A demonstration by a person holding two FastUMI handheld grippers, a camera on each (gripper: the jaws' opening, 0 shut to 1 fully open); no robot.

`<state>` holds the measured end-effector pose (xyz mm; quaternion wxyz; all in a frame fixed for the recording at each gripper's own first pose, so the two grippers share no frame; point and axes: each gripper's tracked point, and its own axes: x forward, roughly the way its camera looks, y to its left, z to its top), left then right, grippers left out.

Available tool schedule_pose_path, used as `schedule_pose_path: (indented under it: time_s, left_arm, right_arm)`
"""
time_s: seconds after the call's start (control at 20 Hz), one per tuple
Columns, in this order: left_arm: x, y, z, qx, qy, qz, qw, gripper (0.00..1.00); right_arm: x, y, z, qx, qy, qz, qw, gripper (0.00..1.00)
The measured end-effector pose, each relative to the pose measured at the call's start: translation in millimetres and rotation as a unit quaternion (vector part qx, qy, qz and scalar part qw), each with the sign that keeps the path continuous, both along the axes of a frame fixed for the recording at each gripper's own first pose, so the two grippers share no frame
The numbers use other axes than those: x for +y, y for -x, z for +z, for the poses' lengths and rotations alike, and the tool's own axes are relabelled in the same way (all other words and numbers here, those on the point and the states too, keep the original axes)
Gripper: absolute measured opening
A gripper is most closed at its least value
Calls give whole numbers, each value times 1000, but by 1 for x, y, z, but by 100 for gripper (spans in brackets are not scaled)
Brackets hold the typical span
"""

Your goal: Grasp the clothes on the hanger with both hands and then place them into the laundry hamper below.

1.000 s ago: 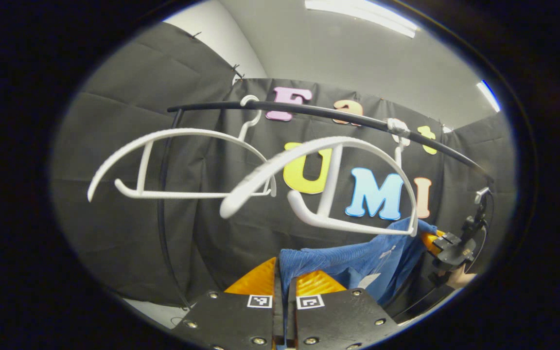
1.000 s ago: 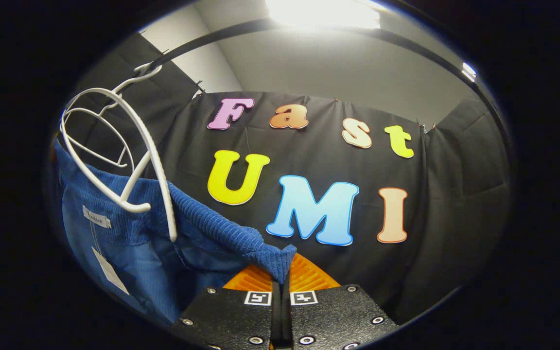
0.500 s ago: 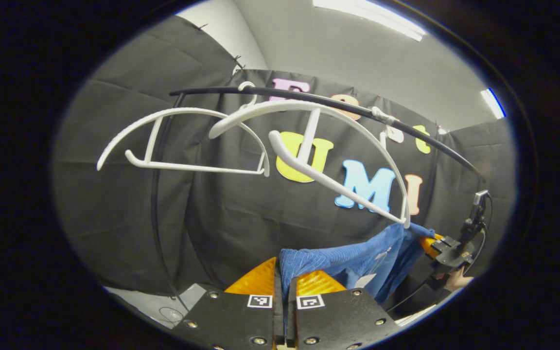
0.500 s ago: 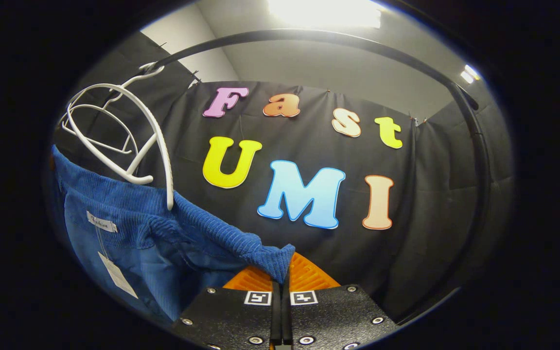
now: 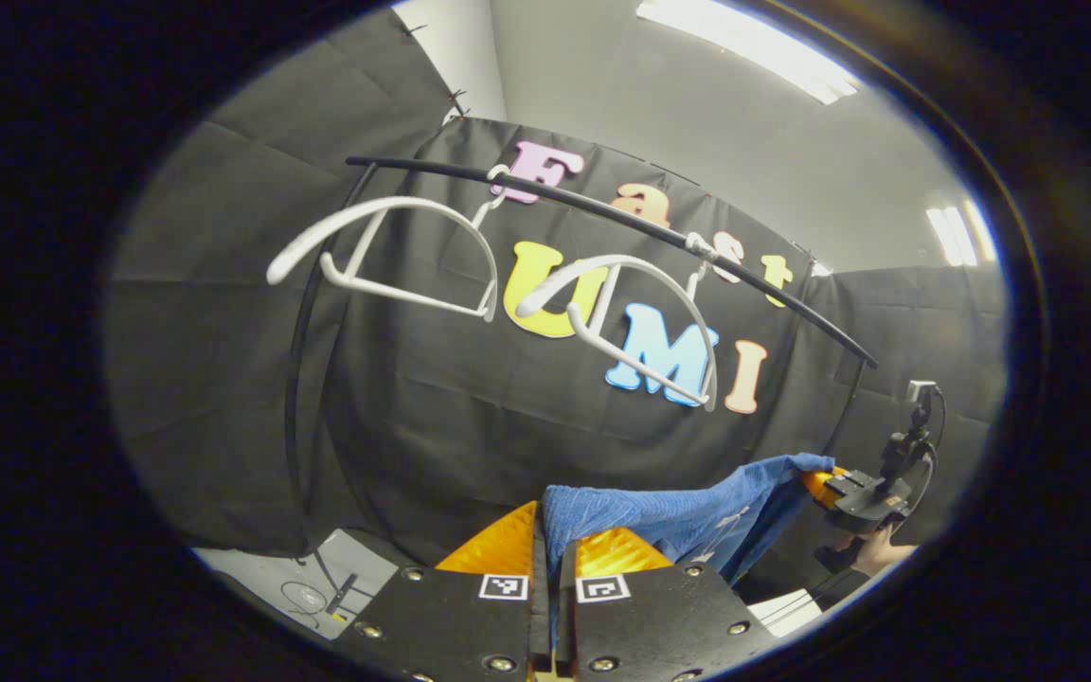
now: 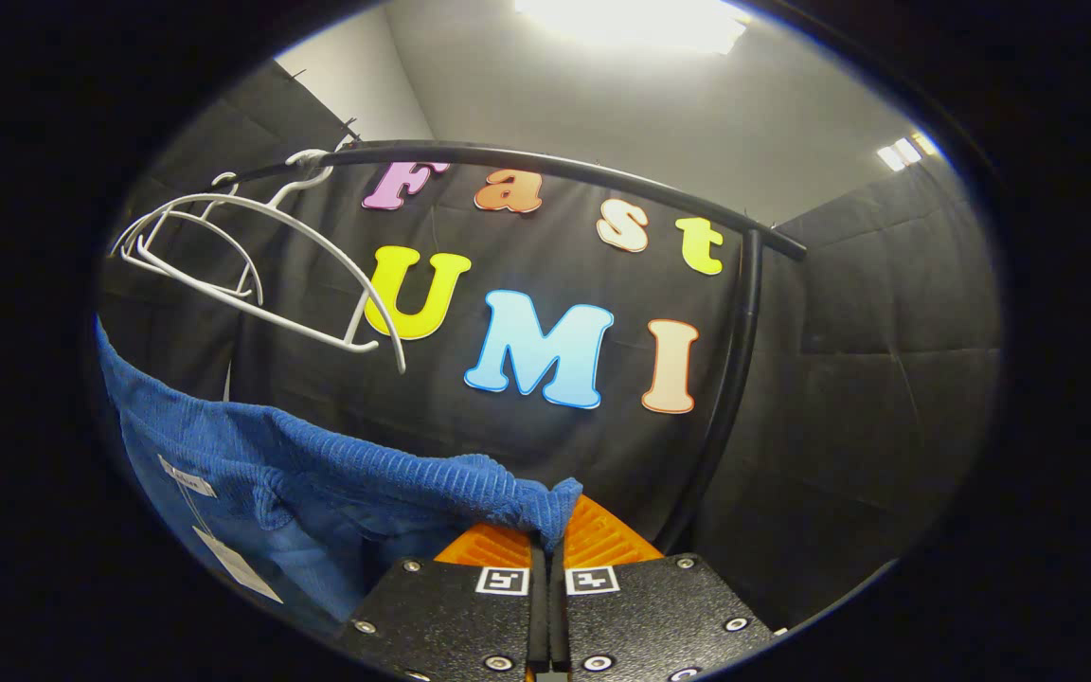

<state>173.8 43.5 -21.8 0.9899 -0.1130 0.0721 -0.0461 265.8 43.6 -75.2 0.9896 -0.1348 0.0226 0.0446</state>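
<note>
A blue ribbed garment (image 5: pixel 669 516) hangs stretched between my two grippers, below and clear of the white hangers. My left gripper (image 5: pixel 550 530) is shut on one corner of it between orange fingers. In the left gripper view the garment runs right to the other gripper (image 5: pixel 834 488), held by a hand. In the right gripper view my right gripper (image 6: pixel 550 526) is shut on the garment's (image 6: pixel 318 474) other corner; a white tag (image 6: pixel 238 564) dangles from it. The nearer bare hanger (image 5: pixel 631 313) and a second hanger (image 5: pixel 384 251) hang on the black rail (image 5: pixel 602 213).
The rail (image 6: pixel 555 170) bends down into a vertical post (image 6: pixel 730 379) right of my right gripper. Both hangers (image 6: pixel 261 256) sit upper left in the right gripper view. A patch of grey floor (image 5: pixel 318 587) with a rack foot shows lower left.
Both grippers have come down and back from the rail with the garment. The garment slipped off the nearer hanger, which swung back and now hangs bare above.
</note>
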Motion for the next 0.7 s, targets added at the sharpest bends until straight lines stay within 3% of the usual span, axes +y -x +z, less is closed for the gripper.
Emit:
schedule_pose_path:
  time_s: [0.1,0.25,0.4,0.7]
  left_arm:
    - [1,4,12,-4,7,-17,1000,8]
    - [-7,10,31,-18,-4,-60,998,3]
    - [-23,47,39,-25,-26,-108,994,0]
    - [-58,44,-7,9,-47,-137,989,3]
  right_arm:
    - [-2,30,12,5,-10,-19,1000,0]
    - [-1,78,36,4,-37,-38,999,0]
    - [9,116,52,6,-59,-44,997,0]
    - [46,155,6,75,-98,-18,992,0]
